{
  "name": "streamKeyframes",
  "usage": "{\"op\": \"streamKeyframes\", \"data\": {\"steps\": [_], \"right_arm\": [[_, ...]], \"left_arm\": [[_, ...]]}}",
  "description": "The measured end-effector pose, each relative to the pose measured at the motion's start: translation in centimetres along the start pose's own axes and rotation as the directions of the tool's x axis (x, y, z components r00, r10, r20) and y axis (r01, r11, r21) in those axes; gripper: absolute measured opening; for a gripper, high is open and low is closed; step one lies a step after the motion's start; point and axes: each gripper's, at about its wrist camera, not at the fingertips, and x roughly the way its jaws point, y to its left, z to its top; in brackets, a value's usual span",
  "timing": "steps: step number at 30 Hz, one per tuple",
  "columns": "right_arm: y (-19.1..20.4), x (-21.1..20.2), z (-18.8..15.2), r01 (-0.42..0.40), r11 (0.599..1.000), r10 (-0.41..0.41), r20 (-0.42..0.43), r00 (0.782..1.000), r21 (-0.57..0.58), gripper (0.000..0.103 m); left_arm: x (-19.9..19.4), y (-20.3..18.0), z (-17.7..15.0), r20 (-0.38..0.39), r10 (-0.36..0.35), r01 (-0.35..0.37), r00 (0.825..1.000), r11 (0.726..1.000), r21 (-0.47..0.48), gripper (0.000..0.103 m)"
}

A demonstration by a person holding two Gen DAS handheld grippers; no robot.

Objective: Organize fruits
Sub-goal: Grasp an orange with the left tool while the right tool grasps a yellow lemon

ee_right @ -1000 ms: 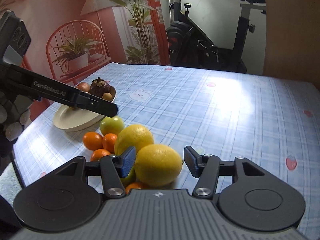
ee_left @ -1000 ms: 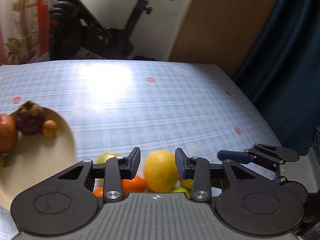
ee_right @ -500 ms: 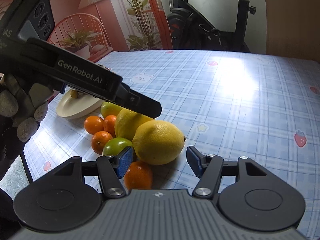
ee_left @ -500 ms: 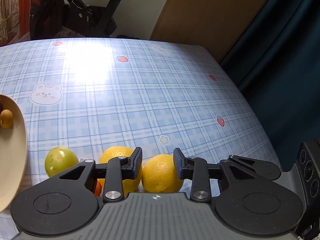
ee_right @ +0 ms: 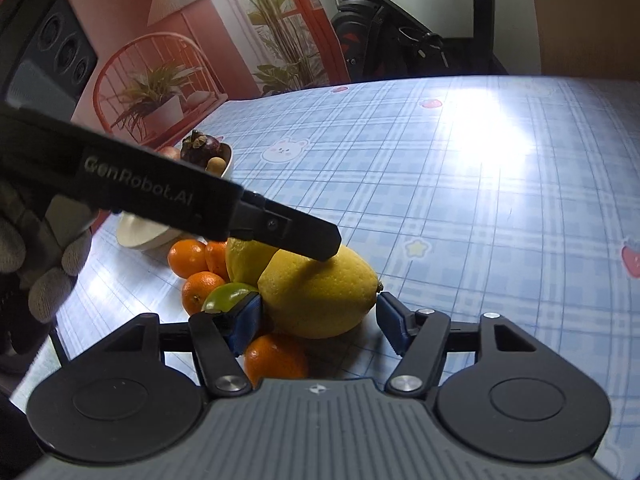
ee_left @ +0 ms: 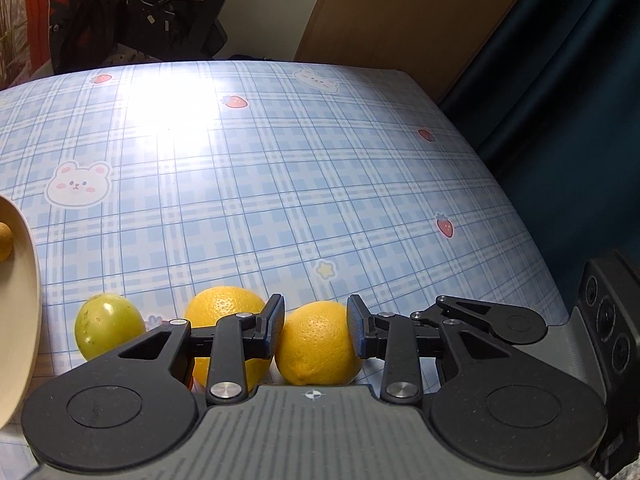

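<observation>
Task judged barely started. Only a mangosteen (ee_right: pixel 200 146), a small tan fruit (ee_right: pixel 216 167) and a reddish fruit edge are seen in the cream bowl (ee_right: pixel 138 236), well off to the left of the right gripper (ee_right: pixel 318 320). Everything else is left loose on the table: tangerines (ee_right: pixel 187 258), a green fruit (ee_right: pixel 228 295), a second lemon (ee_right: pixel 246 258) behind the near one.

The near lemon (ee_left: pixel 316 344) is bracketed by the left gripper (ee_left: pixel 316 330), jaws narrow, pads at or against its sides; a firm squeeze cannot be confirmed, and the lemon is not seen lifted. The right gripper's jaws are held mid-wide and have just been opening, the same lemon between them; the right pad is clear of the peel, so nothing is held there. Another tangerine (ee_right: pixel 276 360) is seen just under the right gripper's left finger.

Surface: glossy blue plaid tablecloth (ee_left: pixel 280 184) with bear and strawberry prints, strong glare patch. Room: exercise bike (ee_right: pixel 400 36), potted plants, red wire chair, wooden panel, dark curtain (ee_left: pixel 568 92). A gloved hand (ee_right: pixel 48 268) is seen at far left.
</observation>
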Motion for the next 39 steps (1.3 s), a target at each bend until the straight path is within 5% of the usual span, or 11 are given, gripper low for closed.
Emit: {"op": "streamKeyframes", "data": {"steps": [11, 15, 28, 39], "right_arm": [[0.6, 0.0, -0.5, 0.108, 0.971, -0.108, 0.012, 0.994, -0.211, 0.065], [0.0, 0.0, -0.7, 0.094, 0.979, -0.092, 0.019, 0.996, -0.180, 0.065], [-3.1, -0.7, -1.2, 0.015, 0.987, -0.020, 0.032, 0.999, 0.158, 0.066], [-1.6, -1.3, -0.8, 0.073, 0.995, -0.077, 0.054, 0.996, 0.073, 0.065]], "left_arm": [[1.5, 0.0, 1.3, -0.006, -0.058, 0.057, 0.998, 0.994, -0.089, 0.038], [2.1, -0.6, 1.3, -0.022, -0.060, 0.059, 0.998, 0.996, -0.063, 0.050], [3.4, -2.0, 0.8, -0.045, -0.090, 0.089, 0.995, 0.996, -0.010, 0.050], [2.5, -1.5, 0.9, -0.024, -0.103, 0.103, 0.994, 0.994, -0.031, 0.049]]}}
